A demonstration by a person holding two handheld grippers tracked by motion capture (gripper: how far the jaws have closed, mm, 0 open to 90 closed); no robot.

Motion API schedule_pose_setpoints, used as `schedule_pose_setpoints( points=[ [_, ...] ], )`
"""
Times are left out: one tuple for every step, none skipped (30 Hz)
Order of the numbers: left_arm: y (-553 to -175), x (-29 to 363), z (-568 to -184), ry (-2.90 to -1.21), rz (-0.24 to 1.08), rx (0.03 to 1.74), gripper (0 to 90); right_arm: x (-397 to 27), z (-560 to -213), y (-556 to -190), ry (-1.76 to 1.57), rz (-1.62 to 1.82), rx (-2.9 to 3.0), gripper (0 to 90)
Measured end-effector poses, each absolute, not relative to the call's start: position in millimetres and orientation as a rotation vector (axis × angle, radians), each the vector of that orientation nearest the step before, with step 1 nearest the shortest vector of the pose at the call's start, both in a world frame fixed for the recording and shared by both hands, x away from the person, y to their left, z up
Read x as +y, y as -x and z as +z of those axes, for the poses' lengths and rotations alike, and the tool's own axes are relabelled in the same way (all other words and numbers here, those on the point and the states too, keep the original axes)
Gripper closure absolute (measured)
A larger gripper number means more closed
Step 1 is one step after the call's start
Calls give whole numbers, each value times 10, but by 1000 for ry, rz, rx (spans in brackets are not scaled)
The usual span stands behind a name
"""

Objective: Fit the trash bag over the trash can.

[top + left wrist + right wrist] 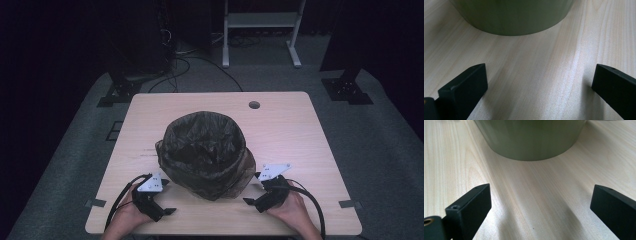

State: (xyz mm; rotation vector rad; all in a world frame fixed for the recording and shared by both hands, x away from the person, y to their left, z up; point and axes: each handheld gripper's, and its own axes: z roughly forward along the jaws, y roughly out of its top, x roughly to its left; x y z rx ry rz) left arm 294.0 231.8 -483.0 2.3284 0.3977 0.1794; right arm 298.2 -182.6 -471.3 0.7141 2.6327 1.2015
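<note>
A round olive-green bin (206, 155) lined with a dark plastic bag stands in the middle of the light wooden table (290, 125). My left gripper (162, 202) rests on the table at the bin's front left, open, jaws wide apart with nothing between them. My right gripper (252, 196) rests at the bin's front right, also open and empty. In the left gripper view the bin's green wall (514, 17) stands just ahead of the gripper (539, 87). The right gripper view shows the same wall (531, 140) ahead of that gripper (540, 207).
A round cable hole (254, 105) sits near the table's far edge. Beyond the table stand a white frame (260, 30) and black stands (120, 90) with cables on grey carpet. Bare tabletop lies either side of the bin.
</note>
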Motion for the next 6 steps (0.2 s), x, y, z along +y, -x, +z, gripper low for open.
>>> schedule_pose_setpoints(
  points=[
    [-2940,2318,-4830,-2329,180,398,0,-1824,-4717,-2983,-712,1201,2632,19],
    [-2939,2319,-4830,-2329,180,399,0,-1823,-4718,-2981,-714,1205,2629,19],
    [-2938,2318,-4830,-2328,181,402,0,-1822,-4720,-2980,-716,1207,2626,18],
    [-2932,2317,-4830,-2327,185,412,0,-1819,-4721,-2978,-718,1206,2624,18],
    [-2926,2318,-4829,-2326,189,420,0,-1817,-4725,-2978,-719,1201,2622,16],
    [-2926,2318,-4829,-2326,189,420,0,-1817,-4726,-2978,-719,1198,2622,16]
  ],
)
